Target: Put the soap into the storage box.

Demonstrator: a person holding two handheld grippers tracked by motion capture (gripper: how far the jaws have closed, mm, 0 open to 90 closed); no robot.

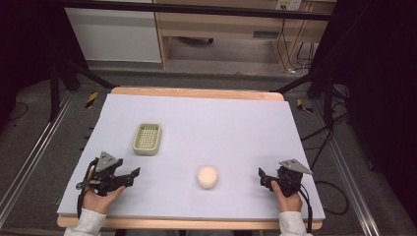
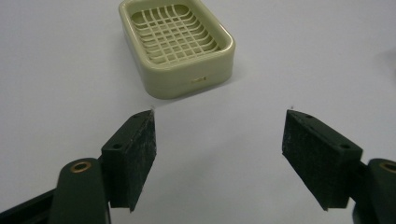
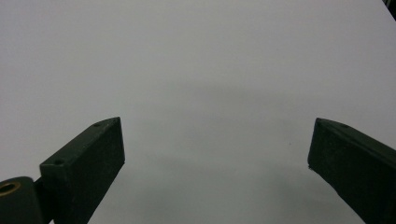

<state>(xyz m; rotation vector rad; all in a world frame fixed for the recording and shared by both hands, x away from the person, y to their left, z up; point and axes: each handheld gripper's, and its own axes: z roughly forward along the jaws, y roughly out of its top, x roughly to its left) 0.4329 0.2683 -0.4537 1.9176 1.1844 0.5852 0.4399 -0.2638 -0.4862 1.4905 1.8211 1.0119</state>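
Probably a lab; floor cables [image 1: 324,132] (metal rails [image 1: 29,162]).

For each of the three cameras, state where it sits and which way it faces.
High view: above the person's side, looking forward and down on the table; both hands, left gripper and right gripper show.
Left gripper view: rides the left gripper, looking along its parted jaws at the soap dish.
Right gripper view: rides the right gripper, jaws apart, facing bare tabletop.
Shared: the high view and the left gripper view both show the soap dish.
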